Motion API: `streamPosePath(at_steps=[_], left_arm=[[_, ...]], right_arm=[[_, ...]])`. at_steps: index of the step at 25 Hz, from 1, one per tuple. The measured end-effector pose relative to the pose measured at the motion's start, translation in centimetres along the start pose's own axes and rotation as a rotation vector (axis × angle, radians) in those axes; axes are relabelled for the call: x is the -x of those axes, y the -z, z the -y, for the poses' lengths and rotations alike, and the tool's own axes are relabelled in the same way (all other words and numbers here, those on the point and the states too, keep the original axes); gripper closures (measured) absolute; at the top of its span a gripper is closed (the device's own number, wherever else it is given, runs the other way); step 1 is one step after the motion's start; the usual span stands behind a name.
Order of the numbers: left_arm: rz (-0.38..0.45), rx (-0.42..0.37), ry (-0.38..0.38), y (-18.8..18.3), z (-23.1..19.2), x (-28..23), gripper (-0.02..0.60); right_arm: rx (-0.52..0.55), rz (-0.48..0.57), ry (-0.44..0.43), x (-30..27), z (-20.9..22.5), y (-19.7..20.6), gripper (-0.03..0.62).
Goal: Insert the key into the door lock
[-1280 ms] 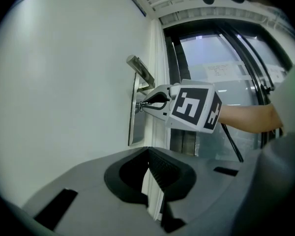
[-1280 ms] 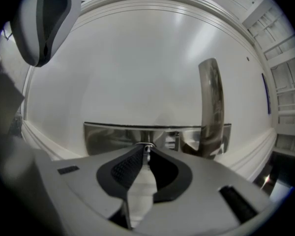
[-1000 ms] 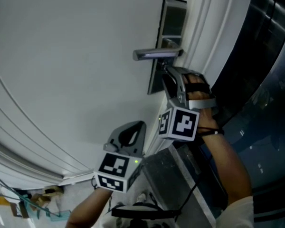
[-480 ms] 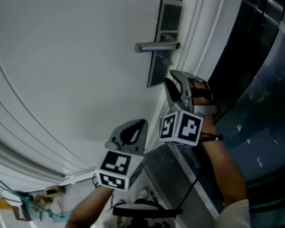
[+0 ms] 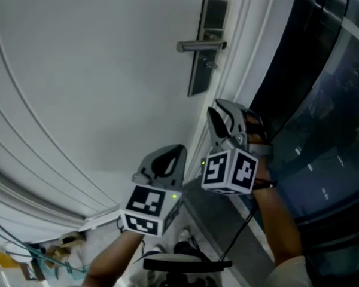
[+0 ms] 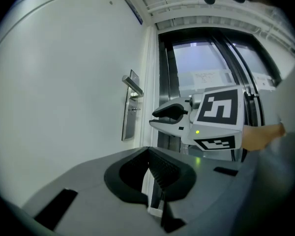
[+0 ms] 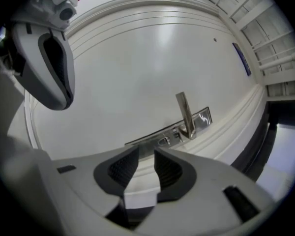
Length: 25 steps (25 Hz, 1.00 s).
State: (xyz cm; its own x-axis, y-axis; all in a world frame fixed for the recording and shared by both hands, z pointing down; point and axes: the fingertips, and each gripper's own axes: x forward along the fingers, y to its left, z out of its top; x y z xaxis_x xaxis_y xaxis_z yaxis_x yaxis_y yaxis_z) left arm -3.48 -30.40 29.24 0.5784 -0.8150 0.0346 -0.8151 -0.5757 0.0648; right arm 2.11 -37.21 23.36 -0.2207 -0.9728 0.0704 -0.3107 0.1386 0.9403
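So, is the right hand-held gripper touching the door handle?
Apart. The head view shows a clear gap between the right hand-held gripper and the door handle; its jaws, just closing slightly, hold nothing.

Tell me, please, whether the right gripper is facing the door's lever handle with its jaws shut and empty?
Not shut: the right gripper faces the lever handle with its jaws apart, though they have just been closing a little, and empty, with only the door showing between them. The right gripper view shows this.
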Motion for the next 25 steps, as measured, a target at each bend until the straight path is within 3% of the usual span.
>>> streamPosePath(at_steps=[10,20,25], left_arm=[[-0.018,0.015,0.048,1.5,1.1,5.5,0.572],[-0.03,0.015,0.045,2.7,3.1,8.0,0.572],[-0.038,0.003,0.027,3.4,5.2,8.8,0.572]], right_arm=[[-0.211,-0.017,-0.031,6.9,-4.0,-2.9,0.54],[-0.56,0.04,-0.129,12.1,-7.7,-3.4,0.58],[-0.83,0.128,-0.207,15.5,-8.6,-3.4,0.583]])
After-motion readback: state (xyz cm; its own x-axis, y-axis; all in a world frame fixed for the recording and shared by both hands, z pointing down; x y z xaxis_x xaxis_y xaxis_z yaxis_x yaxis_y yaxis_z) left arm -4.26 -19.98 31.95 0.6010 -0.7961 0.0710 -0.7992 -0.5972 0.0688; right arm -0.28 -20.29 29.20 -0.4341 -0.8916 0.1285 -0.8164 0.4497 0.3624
